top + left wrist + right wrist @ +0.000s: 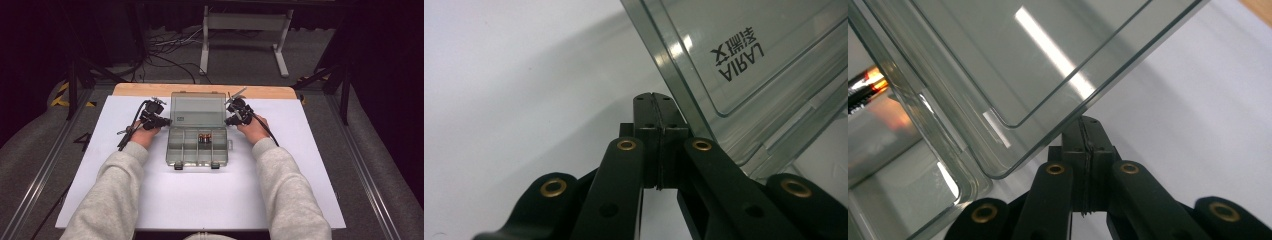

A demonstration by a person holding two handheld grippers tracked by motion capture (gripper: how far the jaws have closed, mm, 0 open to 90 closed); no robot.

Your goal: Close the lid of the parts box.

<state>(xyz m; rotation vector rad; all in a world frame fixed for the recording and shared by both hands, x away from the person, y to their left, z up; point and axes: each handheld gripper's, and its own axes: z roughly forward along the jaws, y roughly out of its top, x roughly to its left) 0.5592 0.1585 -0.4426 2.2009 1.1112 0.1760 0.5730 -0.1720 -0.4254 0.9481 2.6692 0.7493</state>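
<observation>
Clear plastic organizer box [197, 147] sits at the middle of your white surface [200, 200], its lid [198, 108] swung up and leaning back toward twelve o'clock. In the high view the tray part is split into small compartments, and two batteries [205, 138] lie in one of the back-row cells, a little toward three o'clock of the tray's centre.

Your left tool [163, 121] is at nine o'clock of the box, level with the hinge line, with its tip just beside the lid's left edge. In the left gripper view the left tool [653, 98] has its jaws clenched flat against each other with nothing between them, and the lid [744, 55], printed with a brand mark, rises right next to the tip; whether the tip touches the plastic, you cannot tell.

Your right tool [228, 120] mirrors it at three o'clock of the box, against the lid's right edge. In the right gripper view the right tool [1089, 125] is likewise clenched on nothing, and the lid's lower corner [998, 172] hangs just over the jaws. A battery [865, 85] shows at nine o'clock of that view, through the clear wall.

Both of your hands rest low on the surface, grey sleeves coming in from six o'clock.
</observation>
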